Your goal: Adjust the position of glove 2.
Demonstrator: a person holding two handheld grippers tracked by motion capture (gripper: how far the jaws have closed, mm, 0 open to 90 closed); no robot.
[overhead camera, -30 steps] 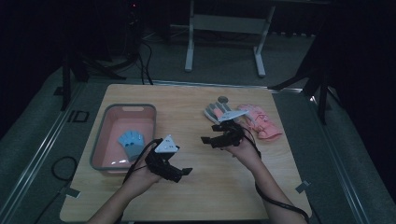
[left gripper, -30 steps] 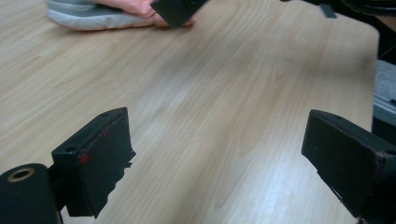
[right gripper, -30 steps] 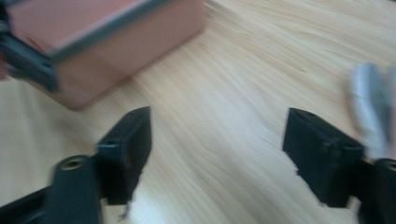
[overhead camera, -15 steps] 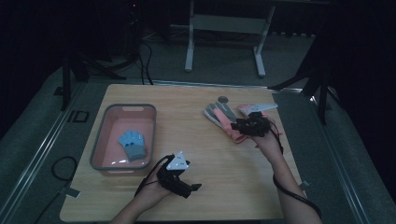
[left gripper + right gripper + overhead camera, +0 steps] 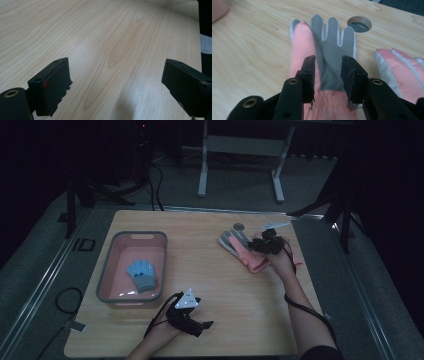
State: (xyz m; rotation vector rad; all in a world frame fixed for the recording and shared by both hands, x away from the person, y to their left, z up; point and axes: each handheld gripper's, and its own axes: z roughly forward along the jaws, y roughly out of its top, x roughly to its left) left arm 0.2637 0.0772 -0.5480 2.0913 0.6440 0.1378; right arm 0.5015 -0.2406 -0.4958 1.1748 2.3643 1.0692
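The grey glove [image 5: 332, 50] lies at the far right of the table [image 5: 230, 285], a pink glove [image 5: 299, 50] overlapping it and another pink glove [image 5: 402, 72] just beside. A round hole [image 5: 359, 23] sits beyond its fingertips. The right gripper [image 5: 328, 75], jaws just closing, straddles the grey glove's palm; whether the pads press is unclear. A pink tub [image 5: 107, 270] at left holds a blue glove [image 5: 142, 275]. The left gripper [image 5: 120, 82] hangs wide open, empty, at the near edge.
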